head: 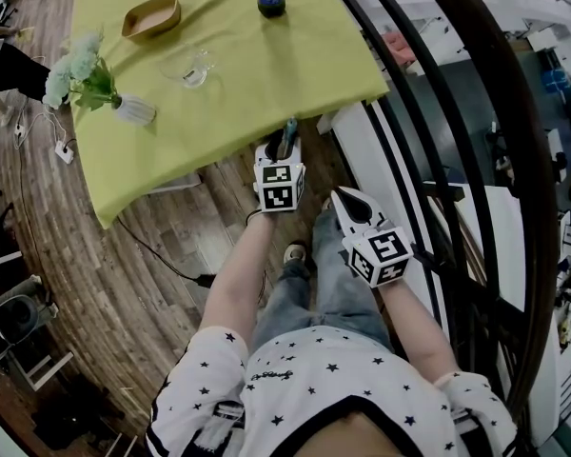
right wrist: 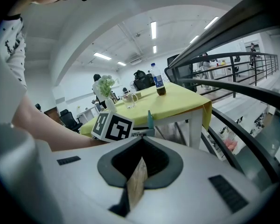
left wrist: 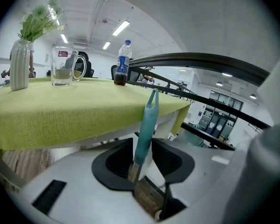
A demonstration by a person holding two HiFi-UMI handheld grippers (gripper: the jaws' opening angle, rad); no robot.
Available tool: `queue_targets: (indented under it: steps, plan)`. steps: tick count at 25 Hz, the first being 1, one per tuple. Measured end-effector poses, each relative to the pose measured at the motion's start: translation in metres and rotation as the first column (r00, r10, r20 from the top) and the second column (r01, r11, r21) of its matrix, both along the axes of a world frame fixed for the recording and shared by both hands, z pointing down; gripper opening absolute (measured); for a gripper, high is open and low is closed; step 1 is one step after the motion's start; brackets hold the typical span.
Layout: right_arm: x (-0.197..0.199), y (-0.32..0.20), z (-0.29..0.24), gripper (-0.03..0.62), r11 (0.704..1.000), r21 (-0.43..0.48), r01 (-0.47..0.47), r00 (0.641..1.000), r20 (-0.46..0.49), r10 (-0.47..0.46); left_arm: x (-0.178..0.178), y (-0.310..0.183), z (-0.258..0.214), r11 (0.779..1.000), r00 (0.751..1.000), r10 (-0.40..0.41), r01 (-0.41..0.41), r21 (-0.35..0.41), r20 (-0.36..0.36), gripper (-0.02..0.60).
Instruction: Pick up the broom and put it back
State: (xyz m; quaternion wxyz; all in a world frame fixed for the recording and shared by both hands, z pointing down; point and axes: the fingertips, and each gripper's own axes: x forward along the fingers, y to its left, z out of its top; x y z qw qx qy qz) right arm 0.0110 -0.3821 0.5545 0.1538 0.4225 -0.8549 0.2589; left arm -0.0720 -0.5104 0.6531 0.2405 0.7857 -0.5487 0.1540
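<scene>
Far on my left the vase [head: 133,110] stands on the table [head: 266,74], which is covered in a green cloth. Its near edge lies just beyond my left gripper [head: 284,152]. That gripper's jaws are partly apart, and the top of the broom handle [left wrist: 147,125] stands between them. A sliver of light shows along the handle's right side, so I judge the pads are not pressing and the handle is loose in the gap. The handle's long axis runs close to upright. Its teal end with the hanging loop points up, leaning a little to the right and toward the table edge. The shaft drops below my jaws toward the floor, and the brush end is out of sight. So the broom sits straight ahead inside the left jaws, and the left hand is plainly the nearer one. To the right and nearer my body, my right gripper [head: 349,203] is closed to a thin slit with nothing in it, well clear of the handle. The dark railing [head: 428,141] curves past on its right.
</scene>
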Motion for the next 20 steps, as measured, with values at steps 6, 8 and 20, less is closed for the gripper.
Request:
queue_targets:
  steps: [6,8,20]
  plan:
    - [0.001,0.001,-0.002,-0.006,1.0,0.001,-0.006,1.0,0.001,0.006,0.002,0.002,0.0,1.0,1.0,0.002,-0.002,-0.009,0.007,0.124]
    - [0.003,0.001,-0.004,-0.006,1.0,0.004,-0.009,1.0,0.001,0.009,0.003,0.001,-0.003,1.0,1.0,0.001,-0.001,-0.006,0.007,0.124]
    - [0.007,0.004,-0.011,-0.006,0.999,0.019,-0.029,1.0,0.003,0.029,0.007,0.004,-0.009,1.0,1.0,0.01,-0.01,-0.001,0.006,0.124]
